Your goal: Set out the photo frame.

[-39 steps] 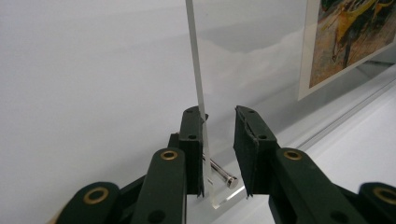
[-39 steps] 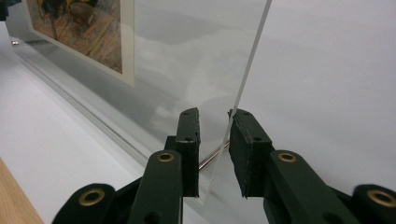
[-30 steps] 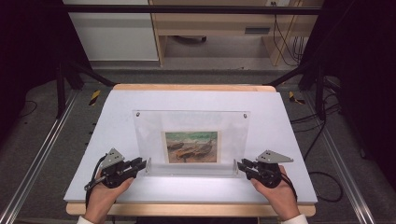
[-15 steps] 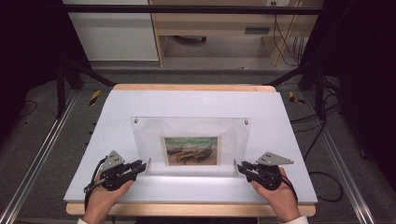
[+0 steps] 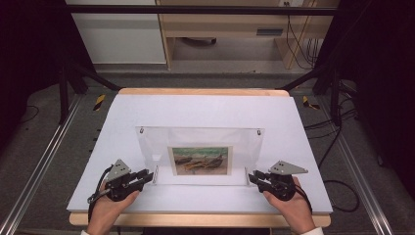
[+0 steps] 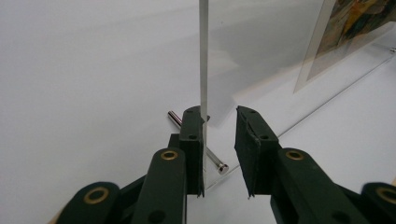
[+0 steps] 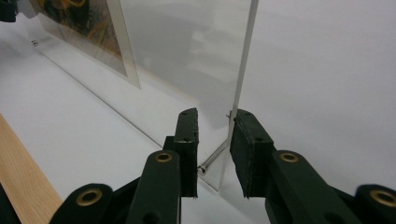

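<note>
At the near left corner of the clear acrylic frame, your left gripper sat with its jaws parted around the upright panel's edge; in the left gripper view the panel touched the inner face of one jaw while the other stood clear of it, so nothing was clamped. A metal pin crossed through the panel just above those jaws. Your right gripper straddled the opposite near corner the same way, jaws apart, the panel edge against one pad and a second pin low between them. Between the two grippers the frame stood upright on the white table, holding a small painted picture at its middle.
</note>
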The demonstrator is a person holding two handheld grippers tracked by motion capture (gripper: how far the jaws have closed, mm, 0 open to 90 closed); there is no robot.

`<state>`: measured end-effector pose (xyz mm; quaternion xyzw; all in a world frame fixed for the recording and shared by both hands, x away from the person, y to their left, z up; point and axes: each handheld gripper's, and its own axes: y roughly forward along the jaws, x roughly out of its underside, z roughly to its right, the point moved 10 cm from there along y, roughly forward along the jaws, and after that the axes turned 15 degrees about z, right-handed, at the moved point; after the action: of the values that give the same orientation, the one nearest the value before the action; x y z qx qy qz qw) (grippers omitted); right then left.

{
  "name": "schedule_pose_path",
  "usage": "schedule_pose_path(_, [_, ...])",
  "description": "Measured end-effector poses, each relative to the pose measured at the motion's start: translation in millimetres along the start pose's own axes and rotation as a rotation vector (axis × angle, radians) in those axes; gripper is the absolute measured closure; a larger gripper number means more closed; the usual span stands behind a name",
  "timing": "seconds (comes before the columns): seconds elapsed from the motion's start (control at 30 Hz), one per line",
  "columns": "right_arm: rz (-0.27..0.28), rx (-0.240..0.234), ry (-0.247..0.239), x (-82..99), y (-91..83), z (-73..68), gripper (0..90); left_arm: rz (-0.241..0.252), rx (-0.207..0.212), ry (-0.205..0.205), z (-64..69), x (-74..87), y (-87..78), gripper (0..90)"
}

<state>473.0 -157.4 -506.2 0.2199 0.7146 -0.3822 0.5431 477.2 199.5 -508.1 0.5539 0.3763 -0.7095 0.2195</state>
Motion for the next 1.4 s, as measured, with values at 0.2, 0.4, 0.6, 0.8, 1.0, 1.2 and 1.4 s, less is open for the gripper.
schedule_pose_path(0.2, [0.005, -0.004, 0.012, -0.3, 0.3, -0.8, 70.8, 0.006, 0.013, -0.004, 0.5, 0.6, 0.7, 70.2])
schedule_pose_path(0.4, [0.007, -0.001, 0.022, -0.6, -3.2, 2.4, 54.8, 0.013, 0.002, -0.017, -3.5, 1.9, -1.1, 54.9])
schedule_pose_path(0.6, [-0.001, 0.025, -0.002, -0.6, -15.2, 7.4, 40.0, 0.040, -0.034, -0.012, -13.8, -2.7, -14.7, 42.2])
schedule_pose_path(0.8, [0.013, 0.092, -0.034, -1.9, -32.4, 22.4, 31.9, 0.081, -0.144, -0.003, -40.0, -10.3, -28.4, 28.1])
schedule_pose_path(1.0, [-0.001, 0.169, -0.057, -0.9, -39.3, 39.0, 23.4, 0.079, -0.204, 0.009, -54.6, -10.3, -33.6, 22.1])
schedule_pose_path(1.2, [-0.004, 0.202, -0.079, -1.4, -37.8, 45.9, 18.4, 0.064, -0.227, 0.044, -57.4, -10.5, -33.3, 18.0])
schedule_pose_path(1.4, [-0.010, 0.233, -0.072, -1.2, -36.3, 54.1, 15.5, 0.055, -0.262, 0.067, -61.4, -12.4, -34.9, 15.8])
